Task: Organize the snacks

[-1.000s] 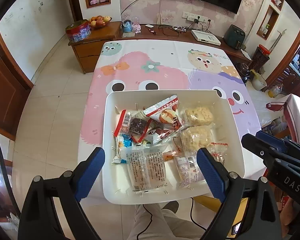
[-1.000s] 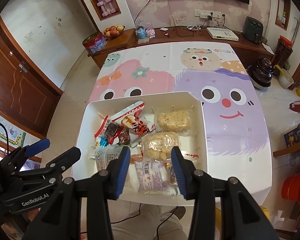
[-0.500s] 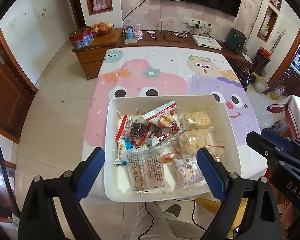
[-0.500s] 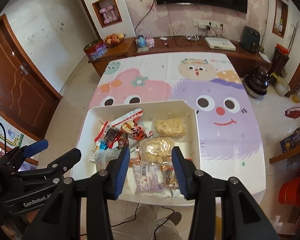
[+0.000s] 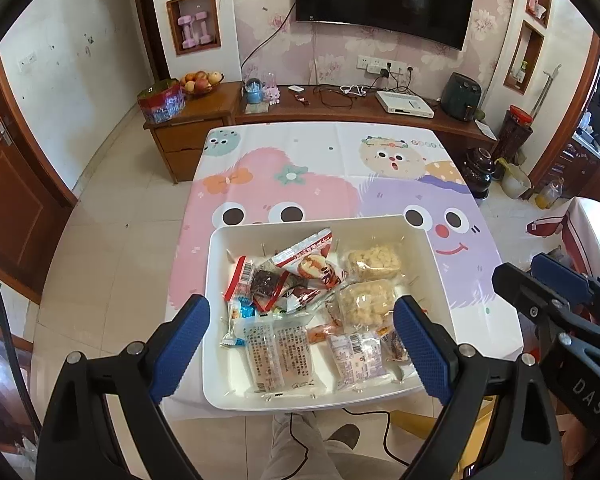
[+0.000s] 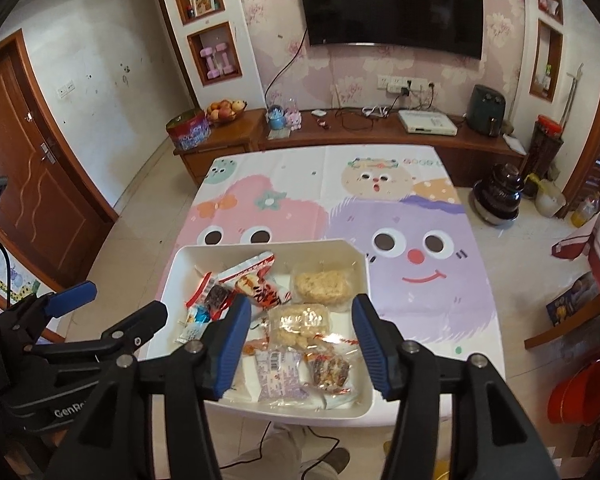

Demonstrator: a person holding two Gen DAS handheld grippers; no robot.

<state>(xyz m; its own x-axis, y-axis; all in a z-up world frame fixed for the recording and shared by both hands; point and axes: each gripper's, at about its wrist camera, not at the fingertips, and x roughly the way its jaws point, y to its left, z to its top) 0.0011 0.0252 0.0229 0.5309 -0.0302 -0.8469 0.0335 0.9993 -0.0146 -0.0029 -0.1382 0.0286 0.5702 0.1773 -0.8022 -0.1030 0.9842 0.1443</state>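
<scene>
Both grippers have risen away from the white tray point(image 5: 436, 264) of snacks at 6 o'clock on the bench point(image 5: 340, 160). Left gripper point(image 5: 300, 340) stands wide apart and empty; right gripper point(image 6: 300, 340) is opening with nothing held, so the packets look settled.

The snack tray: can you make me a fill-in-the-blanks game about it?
1. The snacks lie in a ____ tray.
2. The tray stands on a cartoon tablecloth, at the edge ____ to the person.
3. The left gripper holds ____.
4. The two puffed rice cakes lie on the tray's ____ side.

Missing words: white; nearest; nothing; right
</scene>
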